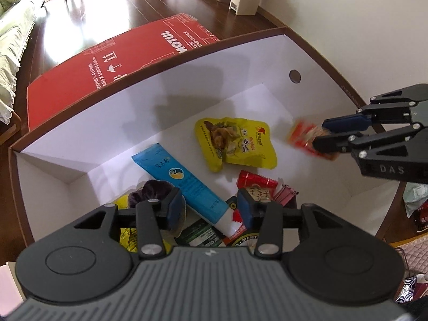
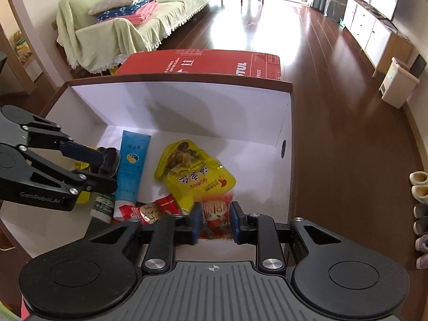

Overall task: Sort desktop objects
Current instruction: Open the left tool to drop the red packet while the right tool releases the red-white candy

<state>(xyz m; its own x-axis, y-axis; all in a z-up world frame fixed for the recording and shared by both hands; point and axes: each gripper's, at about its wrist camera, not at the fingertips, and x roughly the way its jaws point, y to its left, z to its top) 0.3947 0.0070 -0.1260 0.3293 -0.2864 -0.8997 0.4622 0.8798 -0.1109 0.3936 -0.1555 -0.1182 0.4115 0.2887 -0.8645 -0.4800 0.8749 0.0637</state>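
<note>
Over white box [image 2: 187, 101], right gripper [image 2: 214, 223] pinching glossy, perhaps crinkled, orange packet [image 2: 215, 214]

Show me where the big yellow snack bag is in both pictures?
Left wrist view: the yellow snack bag lies in the middle of the white box, right of the blue tube.
Right wrist view: the bag lies mid-picture on the box floor, again right of the tube.
Shared landmark: the blue tube.

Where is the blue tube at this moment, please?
The blue tube lies flat on the floor of the white box, just left of the yellow snack pouch; in the left wrist view its white cap points toward the left gripper.
</note>
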